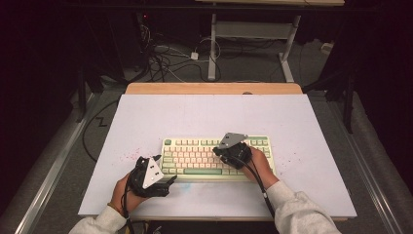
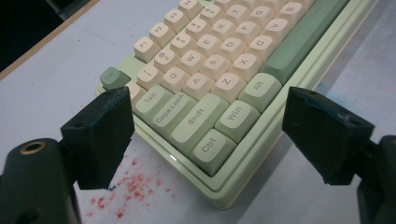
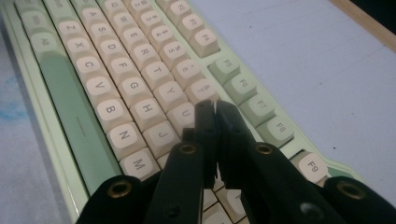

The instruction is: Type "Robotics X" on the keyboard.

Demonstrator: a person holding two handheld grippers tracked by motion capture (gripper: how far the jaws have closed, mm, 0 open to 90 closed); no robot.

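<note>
You worked in a lab or workshop: dark surroundings, tangled cables (image 1: 160, 61) on the floor, bare bench legs (image 1: 212, 46) behind the table (image 1: 146, 112).
</note>
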